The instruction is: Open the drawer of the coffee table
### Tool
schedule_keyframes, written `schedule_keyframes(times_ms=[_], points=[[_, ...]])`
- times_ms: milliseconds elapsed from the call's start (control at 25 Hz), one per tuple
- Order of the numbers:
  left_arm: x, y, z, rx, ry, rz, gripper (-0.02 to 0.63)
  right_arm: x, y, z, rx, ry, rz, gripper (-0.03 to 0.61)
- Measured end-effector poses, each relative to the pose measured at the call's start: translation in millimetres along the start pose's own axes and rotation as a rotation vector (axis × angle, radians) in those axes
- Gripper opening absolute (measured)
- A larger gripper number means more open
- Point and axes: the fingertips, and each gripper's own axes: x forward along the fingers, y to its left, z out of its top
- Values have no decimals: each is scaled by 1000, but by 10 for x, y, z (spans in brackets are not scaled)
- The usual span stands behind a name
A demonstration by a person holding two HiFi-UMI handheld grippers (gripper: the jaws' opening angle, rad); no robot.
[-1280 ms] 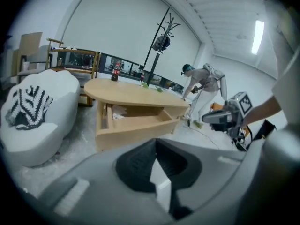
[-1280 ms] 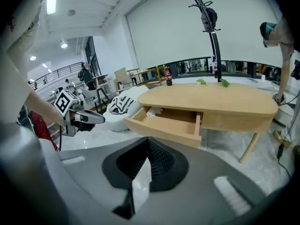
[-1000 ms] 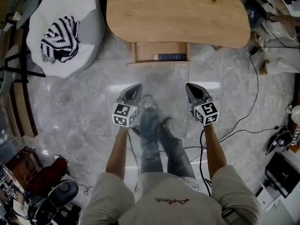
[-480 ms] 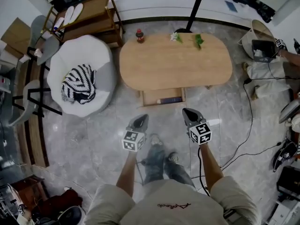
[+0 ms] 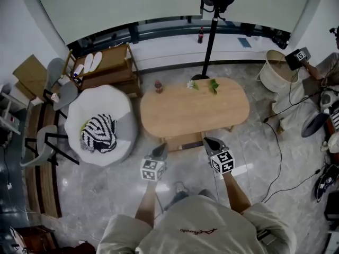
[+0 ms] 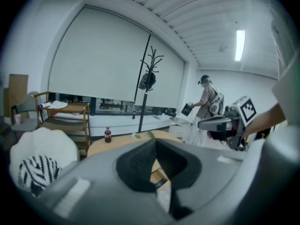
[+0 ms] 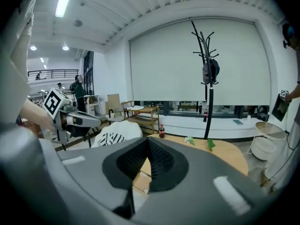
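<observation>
Drawer (image 5: 181, 141) of pale wood stands pulled out from under the near rim of the oval light-wood coffee table (image 5: 193, 110), with a dark flat object (image 5: 192, 145) lying in it. In the head view the left claw (image 5: 161, 150) shows at 8 o'clock of the drawer, clenched, its jaws pressed together on nothing. The right claw (image 5: 210, 142) shows at 3 o'clock of the drawer, likewise clenched and empty.

On the tabletop a small dark bottle with a red label (image 5: 158, 86) stands at the 10 o'clock edge. A white flower (image 5: 190, 84) and green leaves (image 5: 213, 85) lie near 12 o'clock. At 9 o'clock of the table sits a white round beanbag chair (image 5: 119, 115) bearing a black-and-white striped cloth (image 5: 99, 133). At 12 o'clock beyond the table rises a black coat stand (image 5: 210, 36); at 10 o'clock stands a wooden shelf trolley (image 5: 108, 65), and at 2 o'clock a pale round basket (image 5: 274, 63).
</observation>
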Motion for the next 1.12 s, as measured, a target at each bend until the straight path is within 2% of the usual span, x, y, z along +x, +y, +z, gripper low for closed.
schedule_keyframes(times_ms=[280,560,800,1120], points=[[-67,-25,863,52,-112,26,0,-274,-268,732,-36,-122,-36,3],[-48,-253,1460,104,-183,80,0,-564,-482,1182,-78,-190,-16,3],[39,-298,1688,127,-205,100,0,-574,-646,1372,-89,-222,-11,3],[98,-334,1702,144,-196,124,0,-532,-700,1463,-107,-236,-1,3]])
